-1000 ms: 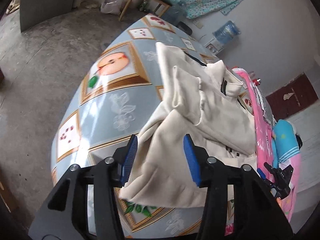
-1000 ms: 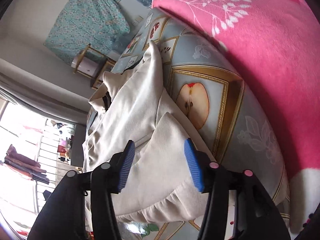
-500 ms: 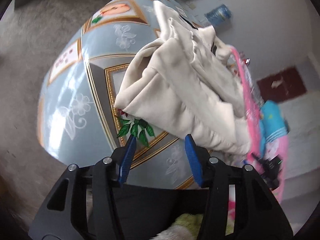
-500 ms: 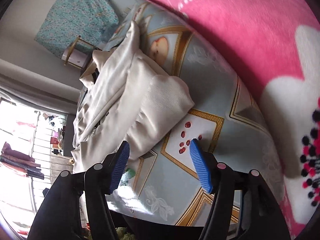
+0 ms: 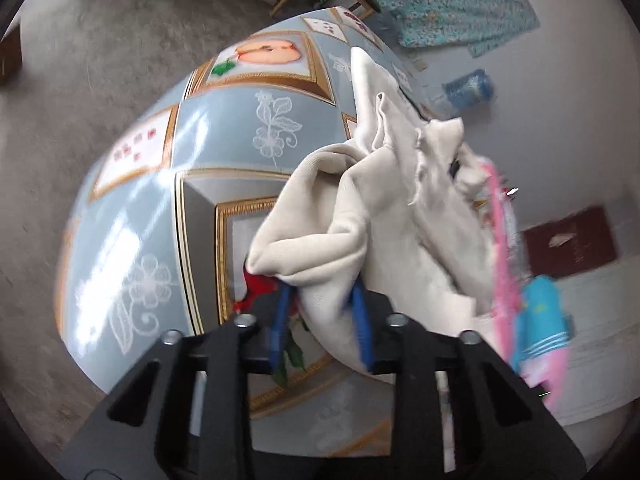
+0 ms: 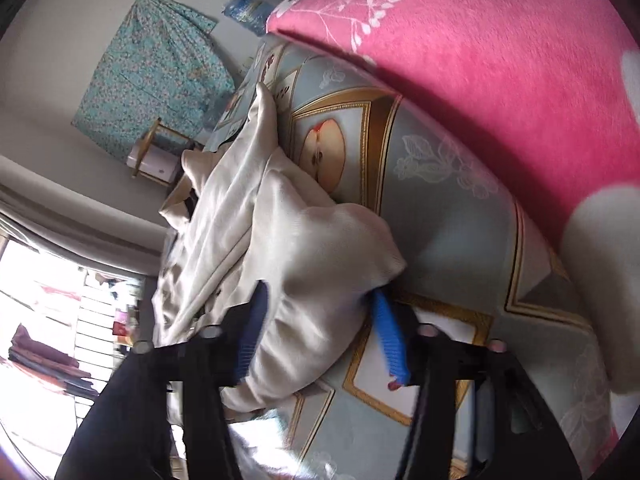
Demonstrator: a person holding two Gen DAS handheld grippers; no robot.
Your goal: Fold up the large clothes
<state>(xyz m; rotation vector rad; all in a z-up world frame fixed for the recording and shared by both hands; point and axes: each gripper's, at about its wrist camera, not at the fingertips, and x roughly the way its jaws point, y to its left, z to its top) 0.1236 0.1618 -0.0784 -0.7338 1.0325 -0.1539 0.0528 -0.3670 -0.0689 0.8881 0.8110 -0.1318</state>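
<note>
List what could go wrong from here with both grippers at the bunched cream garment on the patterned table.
1. The left gripper is closing on a thick bunch of the cream fabric garment; it may catch several layers, so the fold drags crooked.
2. The right gripper is closing on a rounded corner near the table edge; thin purchase could slip.
3. The pink fleece blanket lies close; a swing could snag it.

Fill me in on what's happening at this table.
A person is folding a cream garment on the patterned table with two handheld grippers. The left gripper and right gripper are both closing, each with a near corner of the garment between its jaws. A pink blanket lies alongside.
</note>
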